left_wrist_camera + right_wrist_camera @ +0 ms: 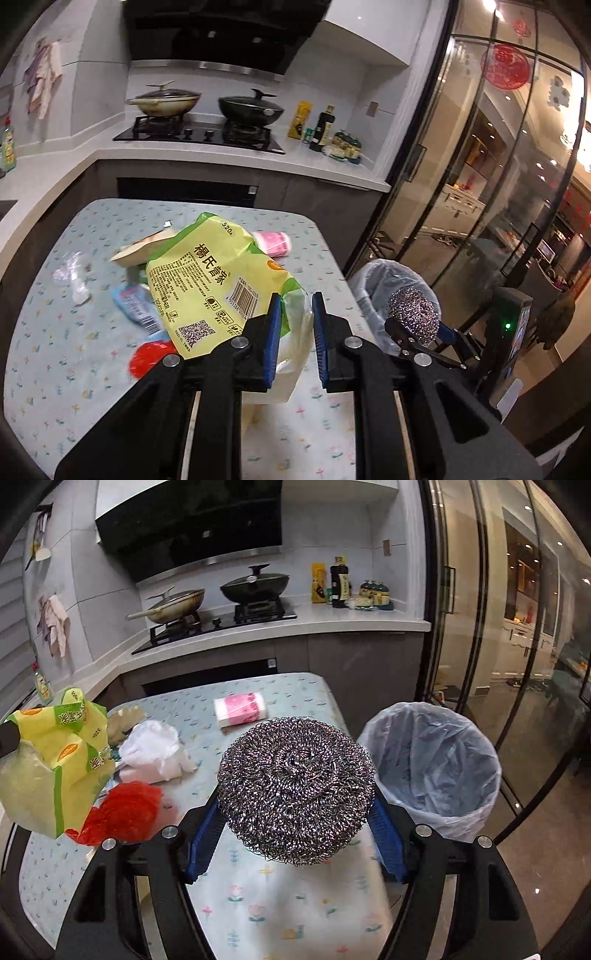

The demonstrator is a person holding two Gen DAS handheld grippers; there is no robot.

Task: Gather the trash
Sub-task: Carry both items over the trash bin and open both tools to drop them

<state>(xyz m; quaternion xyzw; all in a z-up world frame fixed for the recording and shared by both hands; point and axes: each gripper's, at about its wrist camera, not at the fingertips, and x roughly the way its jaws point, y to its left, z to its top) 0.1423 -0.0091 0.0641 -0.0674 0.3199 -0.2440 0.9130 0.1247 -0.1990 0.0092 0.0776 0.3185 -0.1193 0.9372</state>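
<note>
1. While the right gripper (295,812) clamps the steel wool scourer (295,790) between its blue pads, the scourer hangs above the table's near right edge, just left of the trash bin (480,775), not yet over it; its flat round face points back at the camera.
2. The left gripper (297,332) has its pads set a little apart with the clear end of the yellow-green food bag (214,273) between them; the left pad touches the plastic, but I cannot tell whether the right one does, so the grasp is uncertain.
3. That bag is lifted off the table (55,369), its long axis running from the gripper up and away toward the stove (199,134).
4. Readable on the bag: "520A" near the top, large Chinese characters down the middle, a barcode and a QR code lower down.
5. Lying on the floral tablecloth around it: a red mesh scrubber (125,812), a crumpled white plastic bag (155,749), a pink-and-white tissue pack (240,709), a blue wrapper (136,306) with a barcode, crinkled clear plastic (72,275), and a beige packet (144,247) partly behind the bag.
6. The bin stands on the floor just beside the table's right edge, lined with a pale translucent bag, its mouth open and unobstructed.
7. Behind, 2 lidded woks sit on the stove, with sauce bottles (341,583) beside them on the counter.
</note>
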